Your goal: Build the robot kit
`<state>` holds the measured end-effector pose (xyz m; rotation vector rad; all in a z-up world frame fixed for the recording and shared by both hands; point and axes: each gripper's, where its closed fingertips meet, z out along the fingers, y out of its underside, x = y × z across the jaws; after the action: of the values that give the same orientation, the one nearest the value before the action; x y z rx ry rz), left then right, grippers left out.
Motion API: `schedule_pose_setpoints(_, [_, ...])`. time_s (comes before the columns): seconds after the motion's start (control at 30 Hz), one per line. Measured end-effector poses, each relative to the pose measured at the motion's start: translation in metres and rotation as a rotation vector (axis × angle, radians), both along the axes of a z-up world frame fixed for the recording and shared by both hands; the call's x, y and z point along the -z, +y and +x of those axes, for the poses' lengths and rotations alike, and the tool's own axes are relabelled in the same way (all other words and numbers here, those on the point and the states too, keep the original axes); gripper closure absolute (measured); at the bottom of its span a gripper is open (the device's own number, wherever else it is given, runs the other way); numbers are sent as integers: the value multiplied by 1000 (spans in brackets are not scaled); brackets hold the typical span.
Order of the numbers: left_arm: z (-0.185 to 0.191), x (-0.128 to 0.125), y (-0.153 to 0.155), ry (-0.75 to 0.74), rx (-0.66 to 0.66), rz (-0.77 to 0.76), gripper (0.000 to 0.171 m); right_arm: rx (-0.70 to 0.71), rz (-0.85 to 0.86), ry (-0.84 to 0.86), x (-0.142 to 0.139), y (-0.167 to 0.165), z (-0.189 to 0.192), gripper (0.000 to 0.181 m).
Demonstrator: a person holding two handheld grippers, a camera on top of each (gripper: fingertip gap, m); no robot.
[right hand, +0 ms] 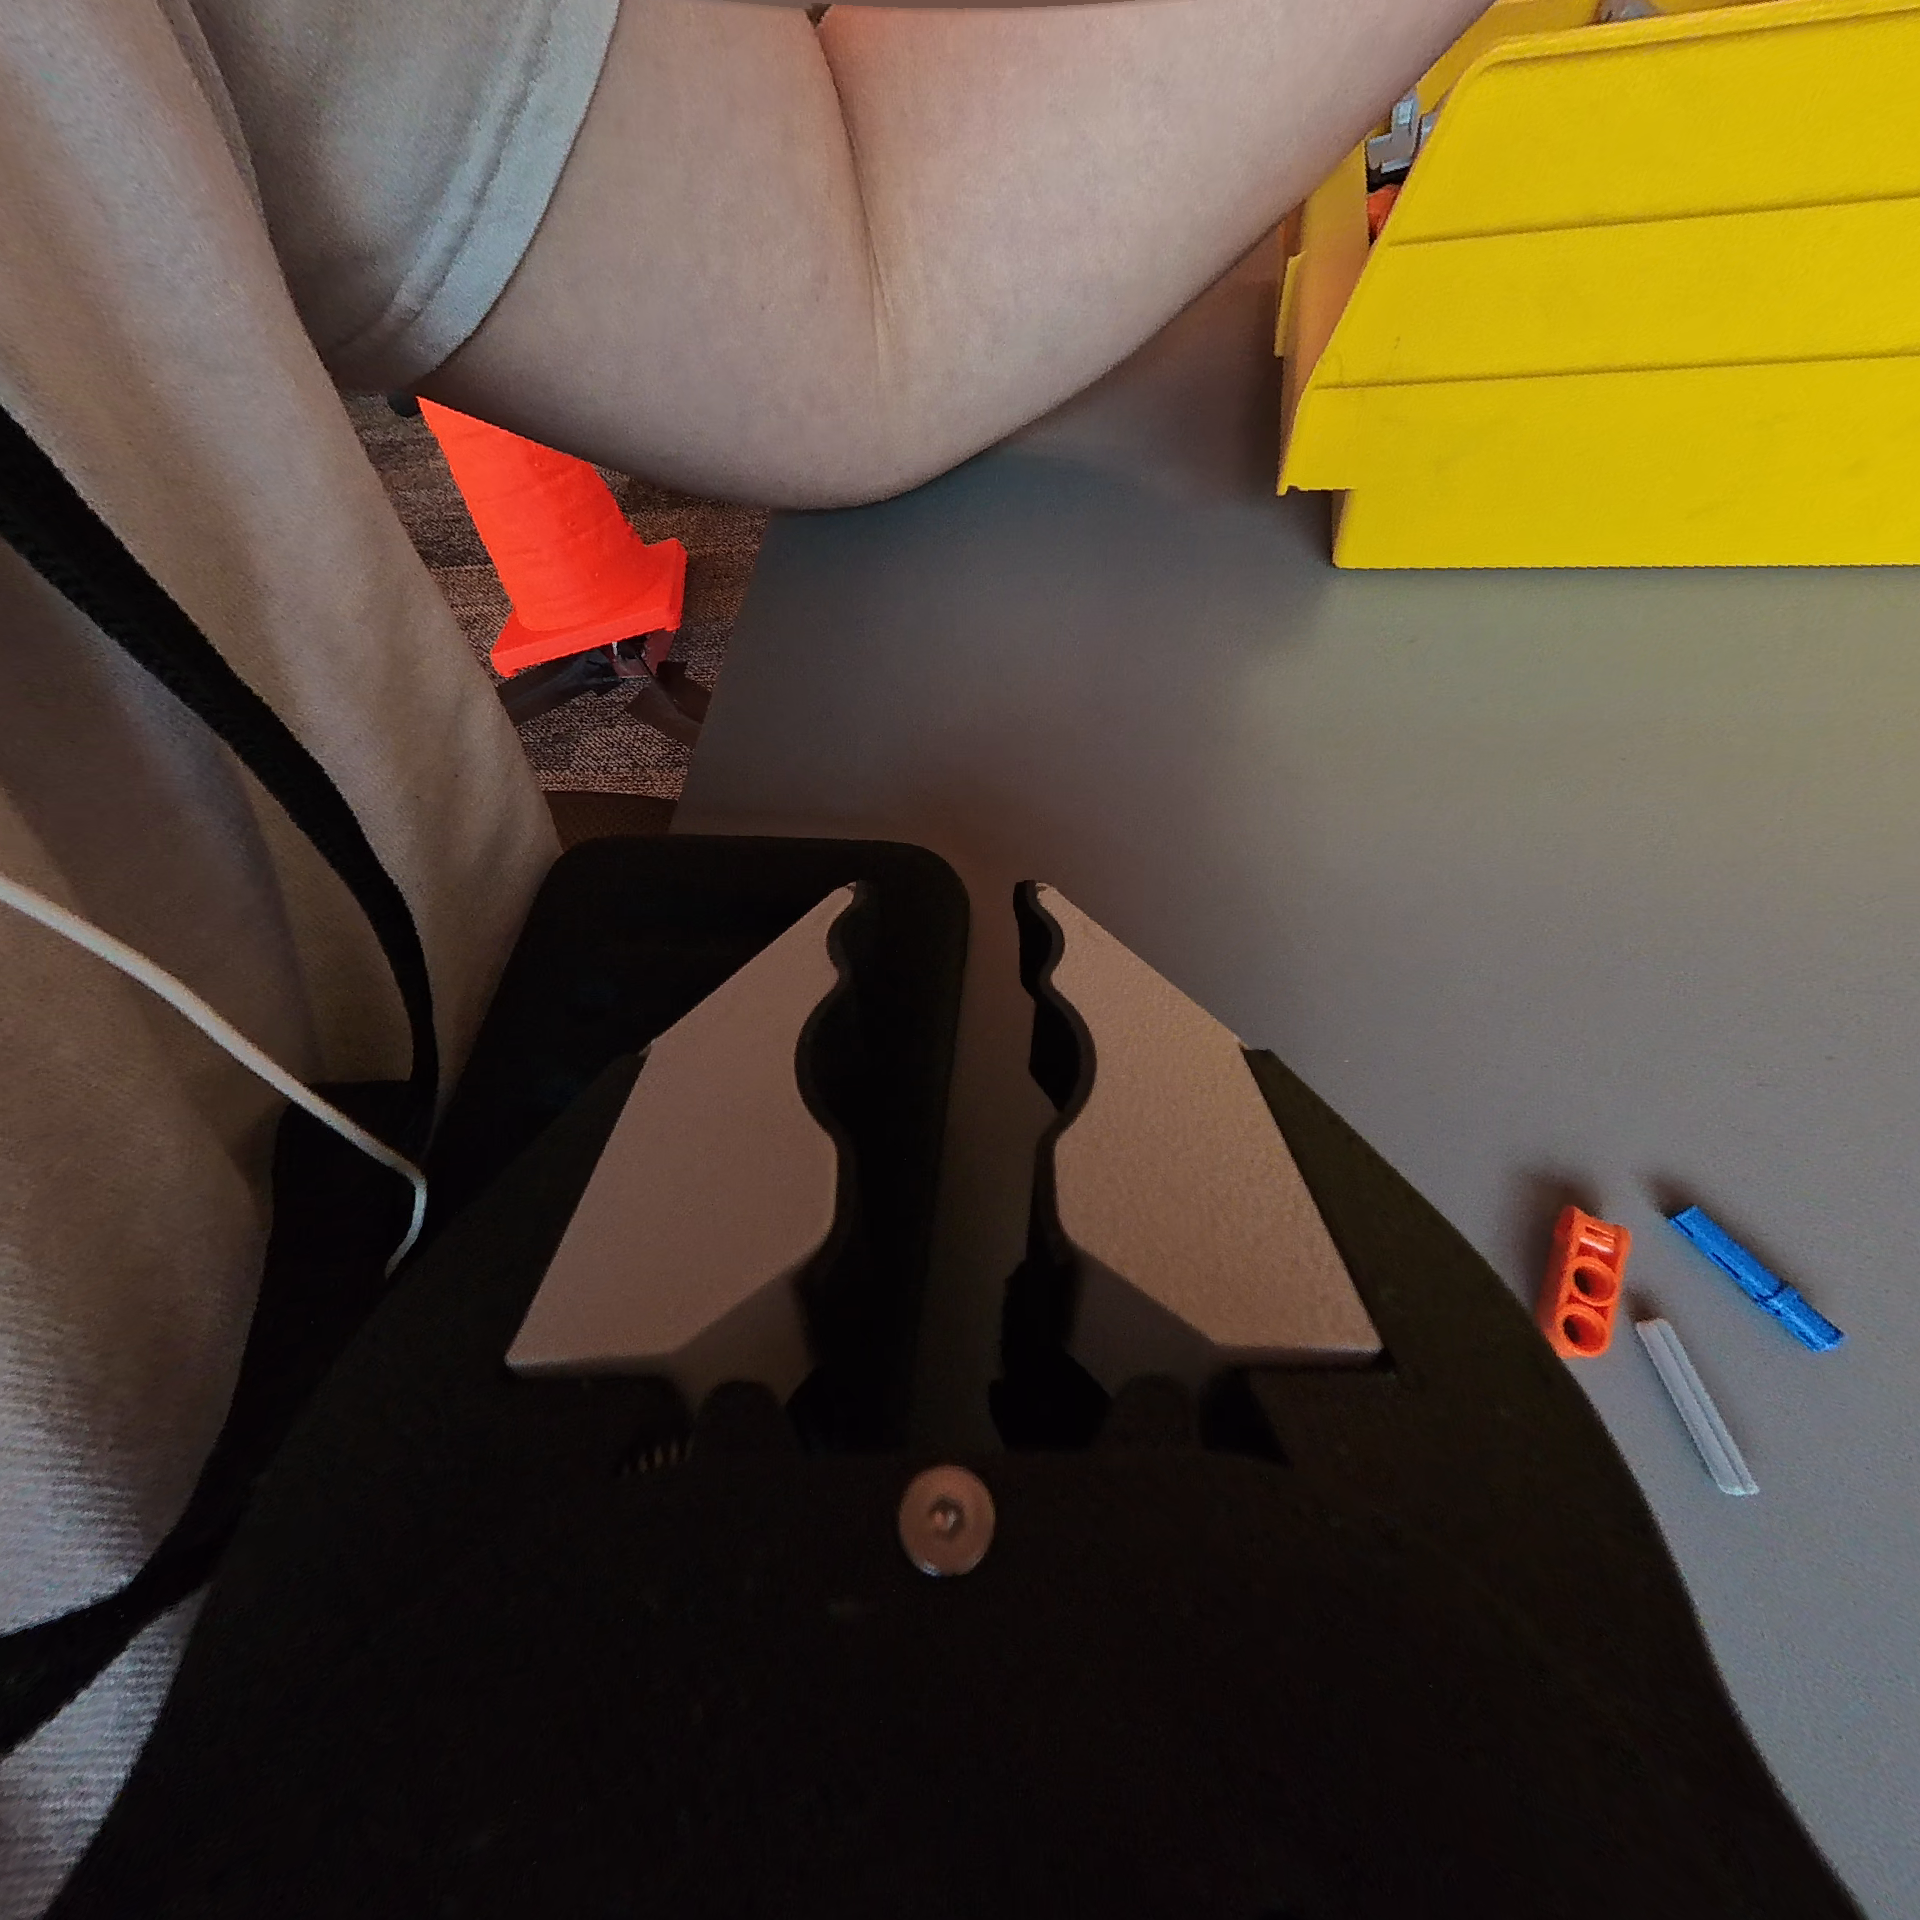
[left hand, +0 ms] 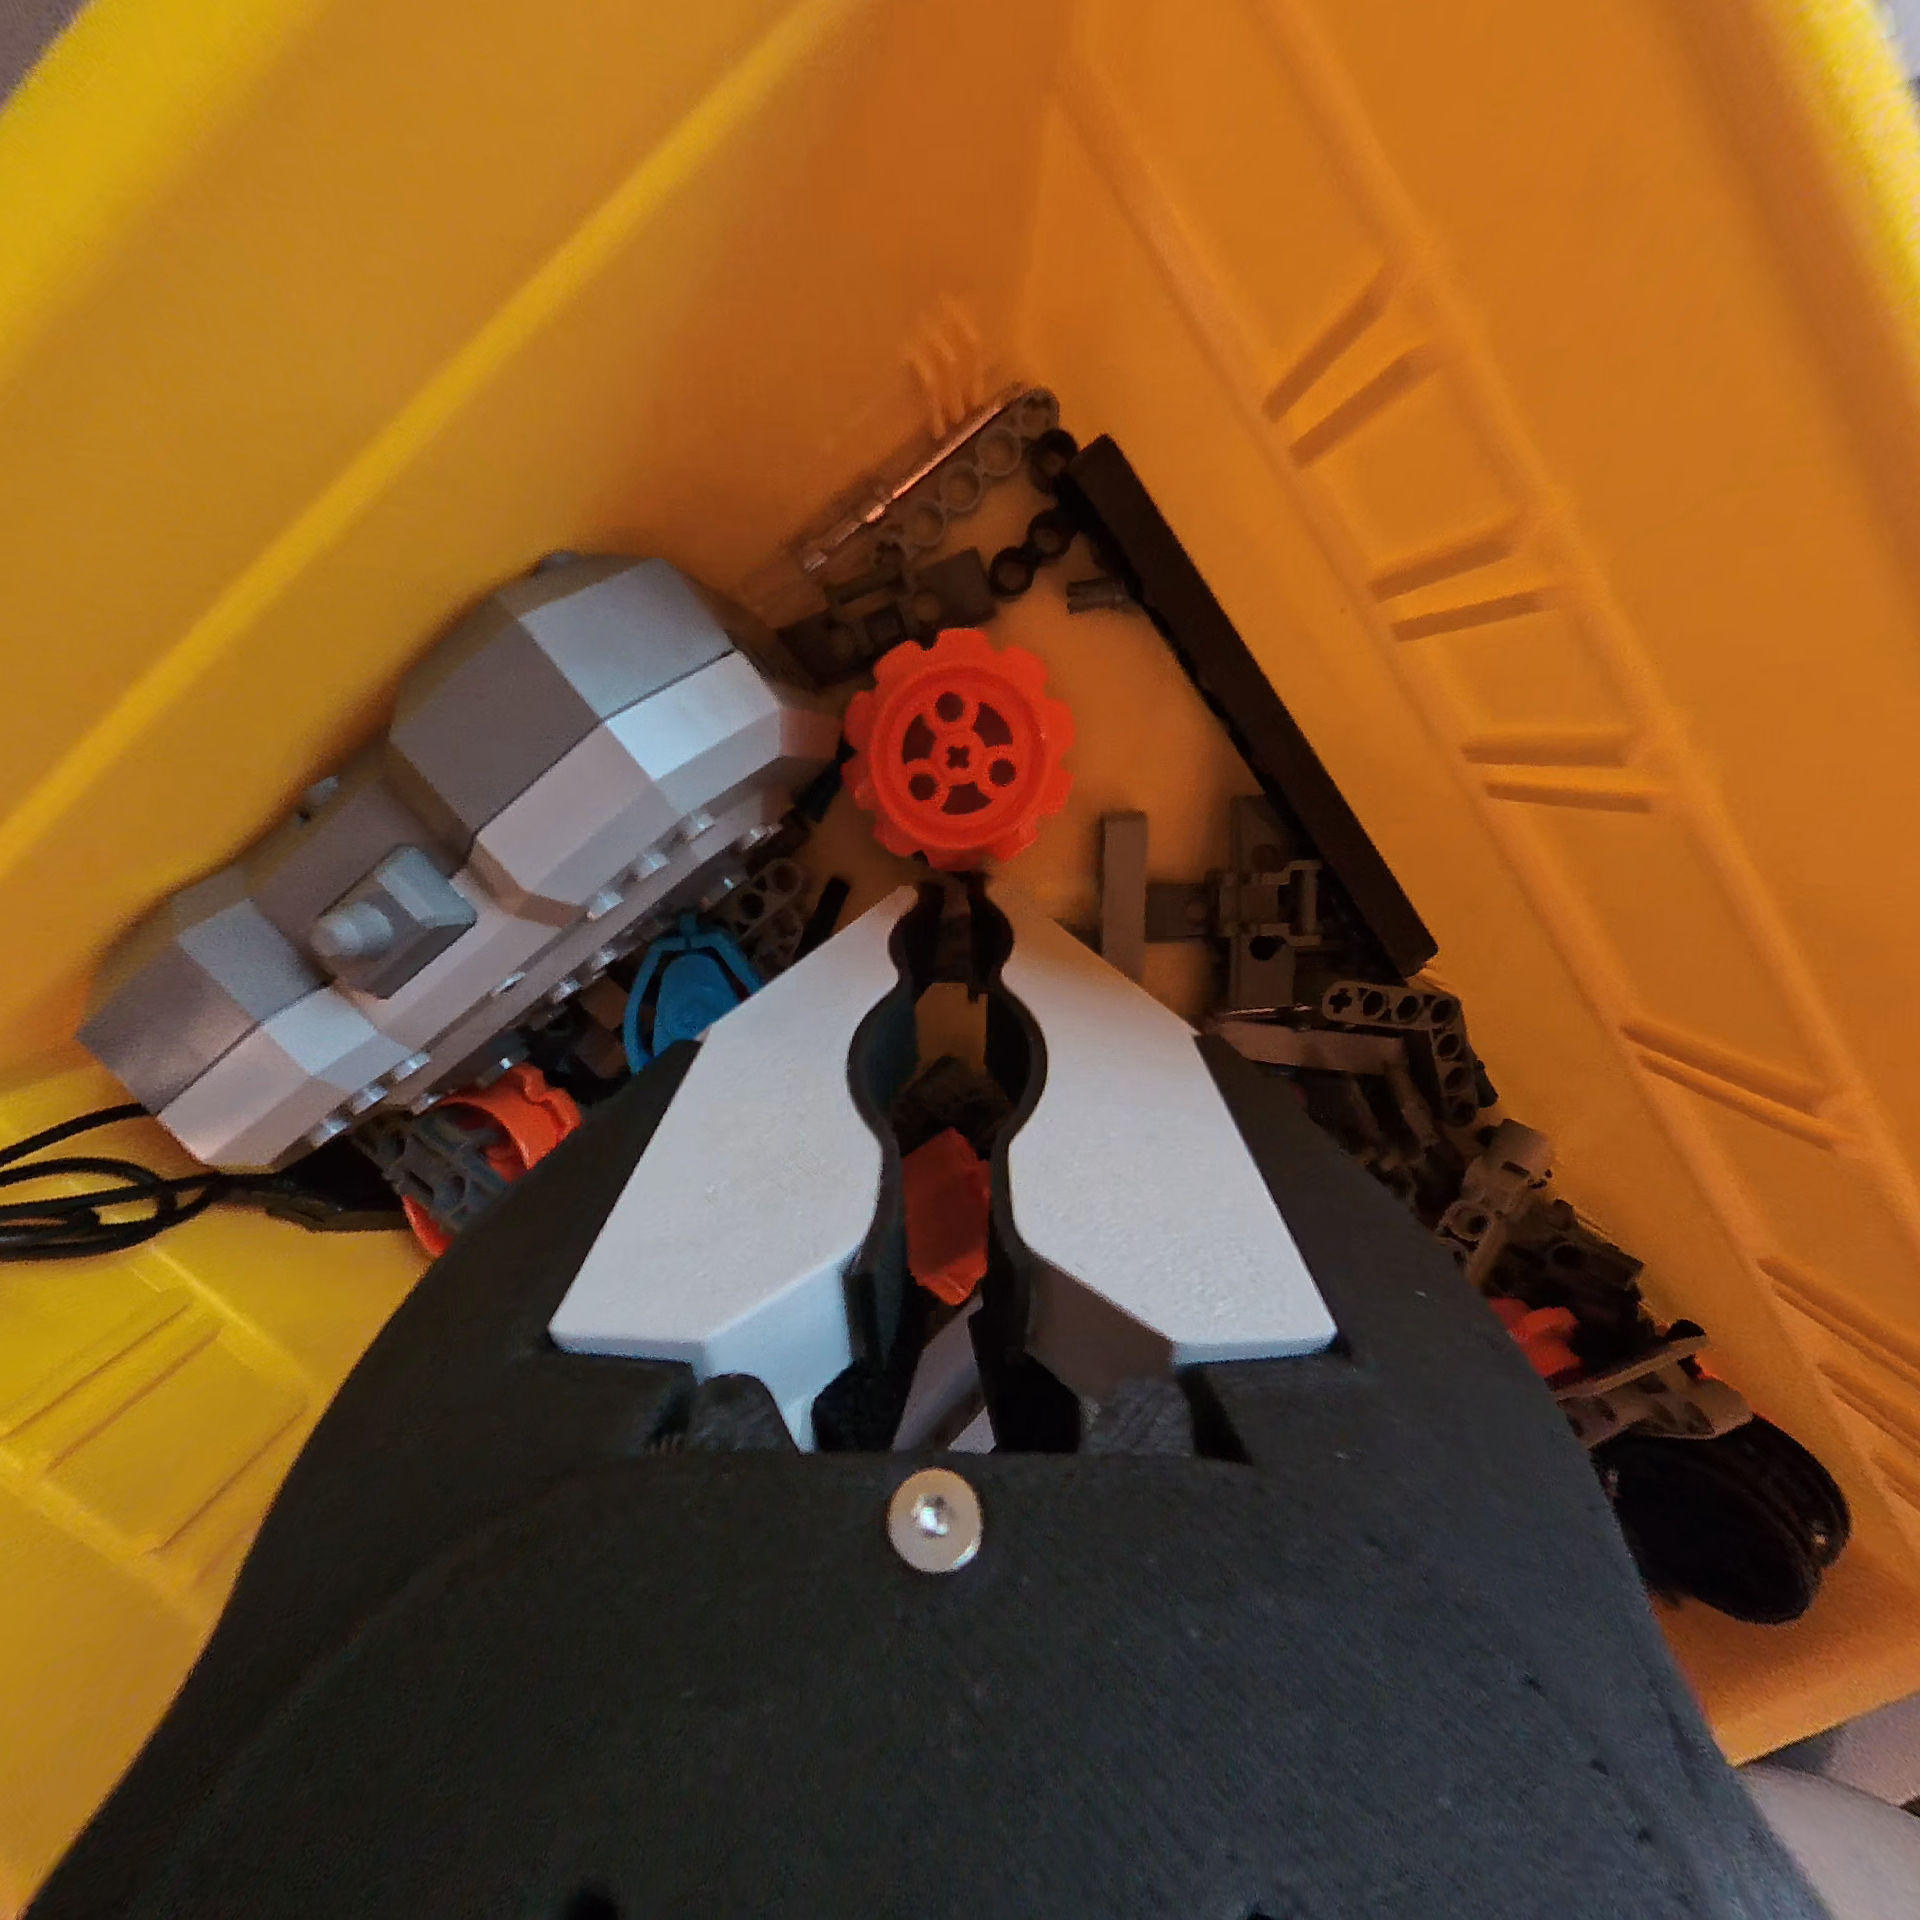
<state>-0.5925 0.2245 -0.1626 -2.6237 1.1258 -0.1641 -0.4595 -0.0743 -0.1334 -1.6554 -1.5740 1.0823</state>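
Left wrist view: reaching into the yellow bin (left hand: 520, 312) with the left gripper (left hand: 951, 925), its jaws drawn nearly together and seemingly pinching a dark stub that carries the orange gear wheel (left hand: 958, 761), the wheel standing clear of the bin floor. Passing a blue piece (left hand: 686, 997) and a grey studded housing (left hand: 499, 831) against the bin's left wall. Facing a long black beam (left hand: 1247, 686) along the bin's right wall, with loose grey beams in the far corner.

Right wrist view: hanging outside the bin with the right gripper (right hand: 940, 894), its jaws slightly parted and gripping nothing, over the edge of the grey table (right hand: 1247, 779). Flanking, nearer than the bin, an orange two-hole beam (right hand: 1584, 1283), a pale axle (right hand: 1696, 1408) and a blue pin (right hand: 1756, 1294), all apart. Showing, left of the bin, a person's arm (right hand: 831, 291) and, below it, an orange cone (right hand: 561, 540).
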Motion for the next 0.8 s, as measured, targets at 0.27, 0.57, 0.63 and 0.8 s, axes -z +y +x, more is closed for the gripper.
schedule_pose_setpoints(0.27, [-18,-7,4,16,-79,18,166,-1,-1,0,0,0,0,154])
schedule_pose_setpoints(0.57, [-3,-8,5,-56,-85,1,157,-1,0,1,0,0,0,154])
schedule_pose_setpoints(0.63, [-3,-6,5,-43,-84,-2,156,-1,-1,0,0,0,0,154])
schedule_pose_setpoints(0.8, [-6,-4,5,-15,-79,1,155,-1,0,0,0,0,1,154])
